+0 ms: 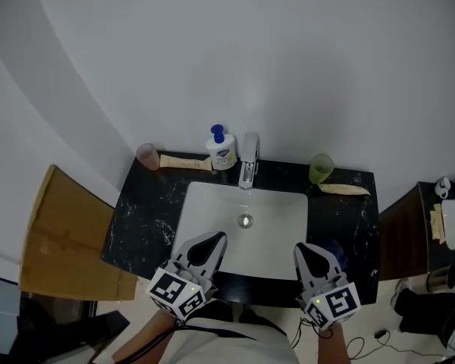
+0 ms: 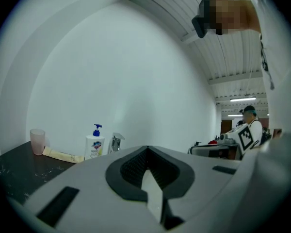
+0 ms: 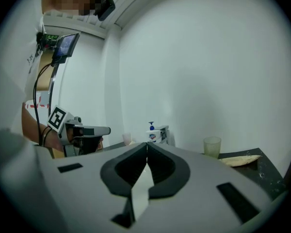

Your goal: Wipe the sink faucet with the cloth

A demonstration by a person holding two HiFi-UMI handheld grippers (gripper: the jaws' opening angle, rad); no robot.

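Our left claw and right claw hover closed, holding nothing, over the sink. The faucet stands behind it. We should open one claw and pinch the folded cloth to its left first.

The counter is glossy black veined stone, the sink smooth white, the faucet shiny metal.

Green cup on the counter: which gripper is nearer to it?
Right. In the head view the right gripper is almost straight in front of the green cup, toward the person. The left gripper is further left, across the sink.
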